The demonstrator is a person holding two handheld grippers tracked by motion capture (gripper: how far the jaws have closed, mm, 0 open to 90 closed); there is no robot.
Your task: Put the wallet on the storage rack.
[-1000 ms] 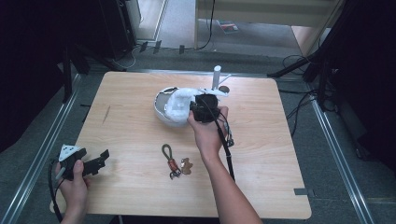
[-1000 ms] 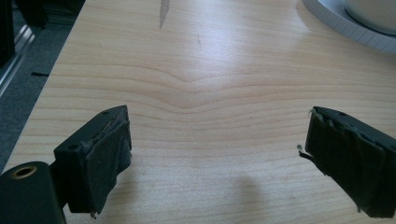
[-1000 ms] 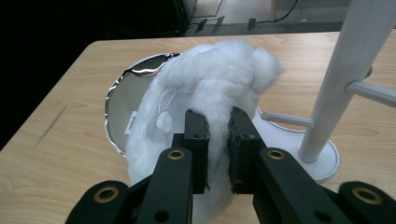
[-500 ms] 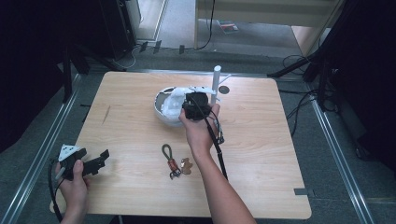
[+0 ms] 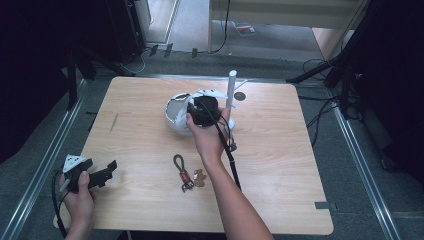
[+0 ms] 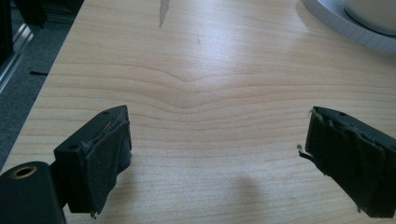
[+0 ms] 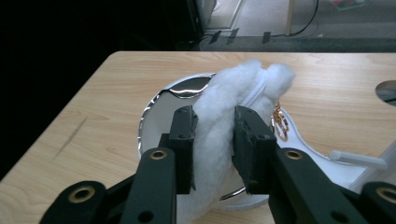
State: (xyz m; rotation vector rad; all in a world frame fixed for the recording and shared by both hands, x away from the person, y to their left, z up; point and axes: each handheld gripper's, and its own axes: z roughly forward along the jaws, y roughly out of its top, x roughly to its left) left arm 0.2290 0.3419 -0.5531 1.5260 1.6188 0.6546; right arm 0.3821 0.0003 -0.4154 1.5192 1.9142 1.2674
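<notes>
White fluffy fabric piece (image 7: 219,135) is clamped between right gripper (image 7: 212,140) jaws, above round white dish (image 7: 154,121) | left gripper (image 6: 219,158) is held spread apart, well apart from dish, over pale wooden table (image 5: 140,130).

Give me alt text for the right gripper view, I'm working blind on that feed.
The right gripper is clamped on a white fluffy pouch with a gold clasp, held above a white round dish on the wooden table. A white post stands at the right edge.
</notes>
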